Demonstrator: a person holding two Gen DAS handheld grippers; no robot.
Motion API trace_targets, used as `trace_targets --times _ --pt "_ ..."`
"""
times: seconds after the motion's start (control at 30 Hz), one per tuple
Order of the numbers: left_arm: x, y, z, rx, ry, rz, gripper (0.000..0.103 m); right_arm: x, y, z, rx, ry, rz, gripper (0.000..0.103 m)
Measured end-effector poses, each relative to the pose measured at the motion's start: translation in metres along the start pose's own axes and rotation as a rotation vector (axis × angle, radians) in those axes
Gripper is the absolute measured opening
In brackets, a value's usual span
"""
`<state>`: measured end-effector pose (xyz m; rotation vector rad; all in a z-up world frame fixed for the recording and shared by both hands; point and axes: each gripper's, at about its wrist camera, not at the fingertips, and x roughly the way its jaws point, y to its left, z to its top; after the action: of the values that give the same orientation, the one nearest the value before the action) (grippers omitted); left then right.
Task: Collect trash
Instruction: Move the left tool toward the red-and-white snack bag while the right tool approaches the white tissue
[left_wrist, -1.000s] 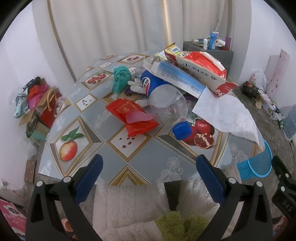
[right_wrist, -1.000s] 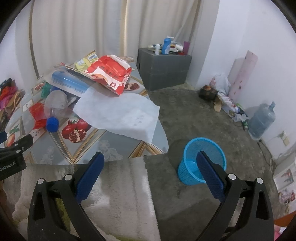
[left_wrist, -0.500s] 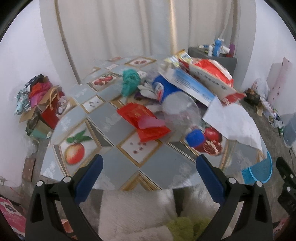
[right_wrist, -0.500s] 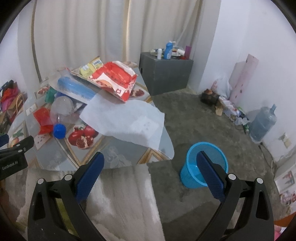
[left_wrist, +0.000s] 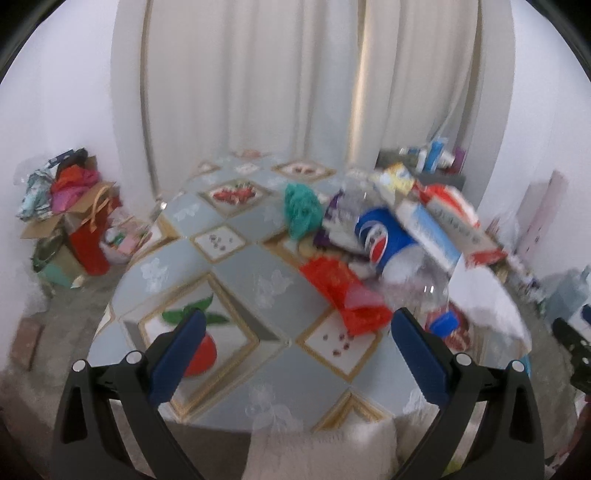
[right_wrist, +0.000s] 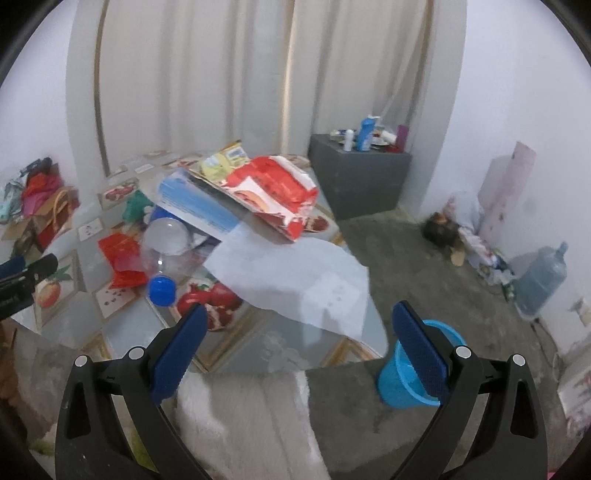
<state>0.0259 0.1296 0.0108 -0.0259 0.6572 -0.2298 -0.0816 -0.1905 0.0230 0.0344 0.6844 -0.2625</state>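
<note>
Trash is piled on a round table (left_wrist: 236, 266) with a fruit-patterned cloth. I see a red wrapper (left_wrist: 343, 299), a clear plastic bottle (left_wrist: 417, 280) with a blue cap (left_wrist: 443, 321), a teal crumpled bag (left_wrist: 301, 208), a blue-and-white box (right_wrist: 199, 206), a torn red packet (right_wrist: 273, 184) and a white paper sheet (right_wrist: 291, 280) hanging over the edge. A blue basket (right_wrist: 413, 376) stands on the floor right of the table. My left gripper (left_wrist: 295, 354) is open, short of the table's near edge. My right gripper (right_wrist: 299, 350) is open and holds nothing, between table and basket.
A grey cabinet (right_wrist: 358, 177) with bottles on top stands by the curtains. Bags and boxes (left_wrist: 70, 221) are heaped on the floor to the left. A large water jug (right_wrist: 543, 277) and clutter line the right wall. White fluffy fabric (right_wrist: 251, 424) lies under both grippers.
Both grippers have pulled back and tilted upward, so the table sits lower and farther in each view. Both stay open. Nothing on the table has moved.
</note>
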Motion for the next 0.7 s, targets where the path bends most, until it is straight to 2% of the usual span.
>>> trace_targets --times 0.17,0.27,0.37,0.6,0.7 --pt "0.008 0.015 0.012 -0.011 -0.048 -0.019 0.099 0.014 0.003 0.014 0.029 0.005 0.011 0.095" --pt "0.018 0.026 0.025 -0.024 -0.043 -0.052 0.099 0.020 0.005 0.023 0.076 0.003 0.017 0.095" --pt "0.030 0.029 0.039 -0.020 -0.018 -0.114 0.099 0.022 0.003 0.027 0.136 -0.005 0.011 0.095" --pt "0.052 -0.004 0.054 0.175 0.038 -0.262 0.098 0.030 -0.018 0.015 0.275 0.016 -0.009 0.095" --pt "0.059 -0.019 0.046 0.246 0.069 -0.302 0.098 0.035 -0.032 -0.006 0.343 0.067 -0.015 0.089"
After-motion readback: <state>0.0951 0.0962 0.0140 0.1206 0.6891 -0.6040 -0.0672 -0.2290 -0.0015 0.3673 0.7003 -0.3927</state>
